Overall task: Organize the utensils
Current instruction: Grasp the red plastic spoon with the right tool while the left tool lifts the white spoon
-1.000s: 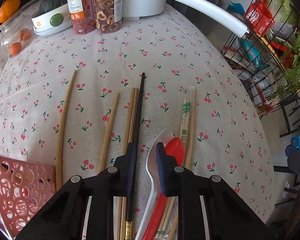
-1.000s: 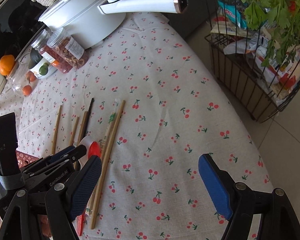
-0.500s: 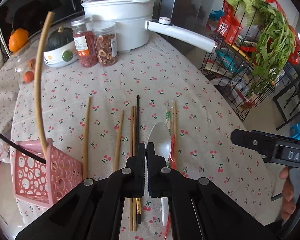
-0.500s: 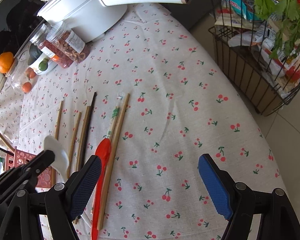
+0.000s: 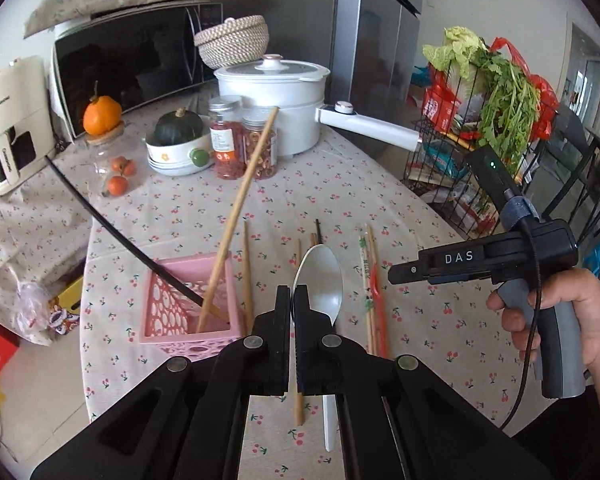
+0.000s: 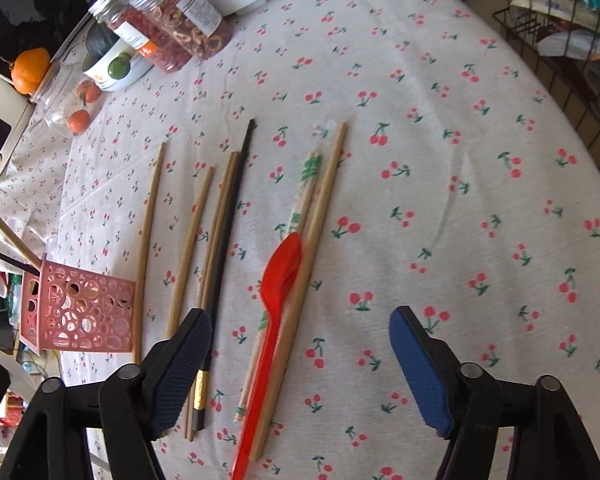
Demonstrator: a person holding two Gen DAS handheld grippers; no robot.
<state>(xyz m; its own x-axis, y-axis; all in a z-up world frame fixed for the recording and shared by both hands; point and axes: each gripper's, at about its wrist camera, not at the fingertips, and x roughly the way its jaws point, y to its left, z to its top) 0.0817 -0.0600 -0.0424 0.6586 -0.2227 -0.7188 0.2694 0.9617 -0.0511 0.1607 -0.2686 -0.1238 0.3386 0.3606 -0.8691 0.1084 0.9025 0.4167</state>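
White spoon [image 5: 322, 280] clamped in left tool [image 5: 292, 298]

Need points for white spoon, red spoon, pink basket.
white spoon [image 5: 320, 280], left wrist view, on the bowl, ahead of the shut left gripper [image 5: 291, 300].
red spoon [image 6: 282, 268], right wrist view, on the bowl.
pink basket [image 6: 80, 312], right wrist view, on the perforated side wall.

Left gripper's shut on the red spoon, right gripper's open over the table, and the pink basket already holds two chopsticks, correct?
One slip: the left gripper is shut on the white spoon, as the left wrist view shows. The red spoon lies on the table below the open right gripper. The pink basket does hold two chopsticks.
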